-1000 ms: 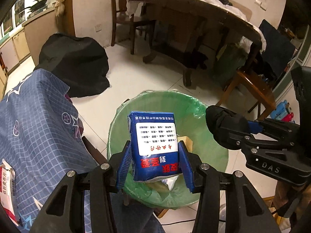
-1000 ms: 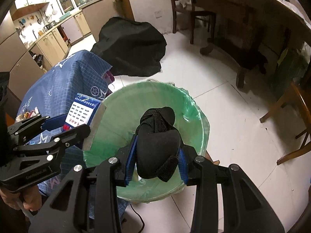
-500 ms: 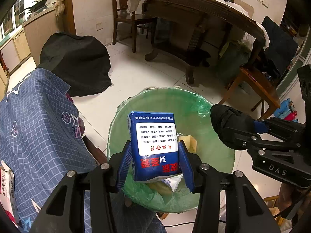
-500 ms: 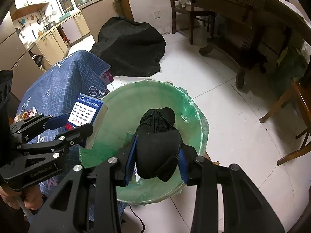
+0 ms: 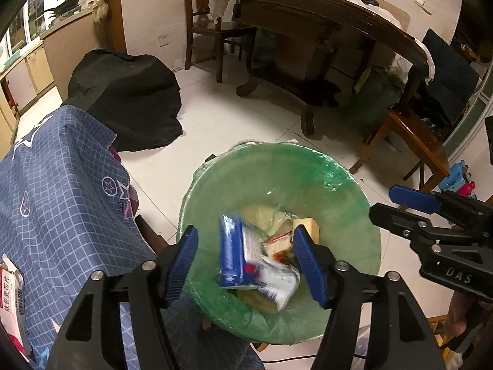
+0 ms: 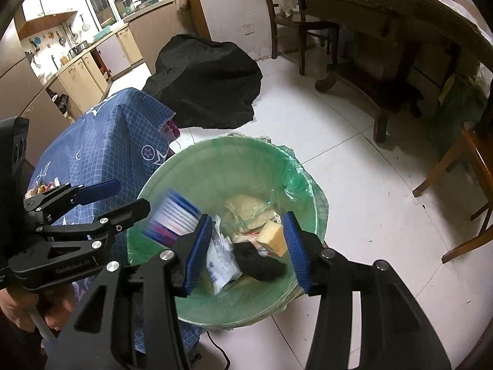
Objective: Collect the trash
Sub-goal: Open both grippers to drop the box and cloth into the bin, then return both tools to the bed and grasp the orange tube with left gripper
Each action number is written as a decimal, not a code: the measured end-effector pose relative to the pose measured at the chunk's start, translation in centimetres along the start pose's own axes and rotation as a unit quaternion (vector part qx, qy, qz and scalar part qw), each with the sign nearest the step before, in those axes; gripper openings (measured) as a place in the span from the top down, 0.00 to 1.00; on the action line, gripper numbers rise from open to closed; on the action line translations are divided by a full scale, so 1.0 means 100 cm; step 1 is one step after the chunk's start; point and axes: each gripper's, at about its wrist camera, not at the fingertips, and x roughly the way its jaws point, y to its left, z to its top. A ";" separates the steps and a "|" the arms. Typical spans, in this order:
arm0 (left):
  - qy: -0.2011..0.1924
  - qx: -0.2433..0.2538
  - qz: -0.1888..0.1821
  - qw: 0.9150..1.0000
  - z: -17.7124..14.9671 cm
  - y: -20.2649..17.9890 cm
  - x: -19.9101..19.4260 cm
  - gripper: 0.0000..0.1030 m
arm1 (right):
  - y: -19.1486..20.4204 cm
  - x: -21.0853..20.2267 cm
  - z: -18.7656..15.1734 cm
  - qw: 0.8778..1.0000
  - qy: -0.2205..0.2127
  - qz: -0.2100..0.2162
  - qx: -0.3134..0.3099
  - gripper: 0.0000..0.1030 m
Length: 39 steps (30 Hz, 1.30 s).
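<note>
A round bin with a green liner (image 5: 308, 160) (image 6: 240, 145) stands on the floor below both grippers. My left gripper (image 5: 245, 231) hangs over it with its jaws opening. A blurred blue packet (image 5: 232, 256) (image 6: 172, 219) is dropping between the pads, touching neither. My right gripper (image 6: 246, 219) is also opening above the bin. A black cloth bundle (image 6: 258, 262) lies loose on the trash beneath it. A yellow block (image 5: 306, 225) (image 6: 272, 236) and a white wrapper (image 5: 277, 280) (image 6: 220, 259) also lie in the bin.
A blue checked cloth (image 5: 61, 185) covers a low table left of the bin, with a red and white packet (image 5: 10, 302) on it. A black covered heap (image 5: 126, 98) sits behind. A wooden dining table (image 5: 323, 9) and a chair (image 5: 413, 141) stand beyond on white tiles.
Both grippers opened over the bin. The blue packet left the left gripper and is falling in. The black bundle dropped from the right gripper onto the trash.
</note>
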 end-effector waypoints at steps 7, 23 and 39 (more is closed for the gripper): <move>0.010 0.005 0.005 1.000 -0.001 0.000 0.005 0.33 | -0.001 0.000 -0.001 1.000 -0.001 0.001 0.004 0.55; 0.004 0.008 0.010 1.000 -0.002 -0.005 0.000 0.32 | 0.000 0.000 -0.004 1.000 -0.006 0.001 0.005 0.55; -0.022 0.015 0.012 1.000 -0.024 0.008 -0.039 0.32 | 0.028 -0.031 -0.013 0.998 -0.058 0.000 -0.019 0.47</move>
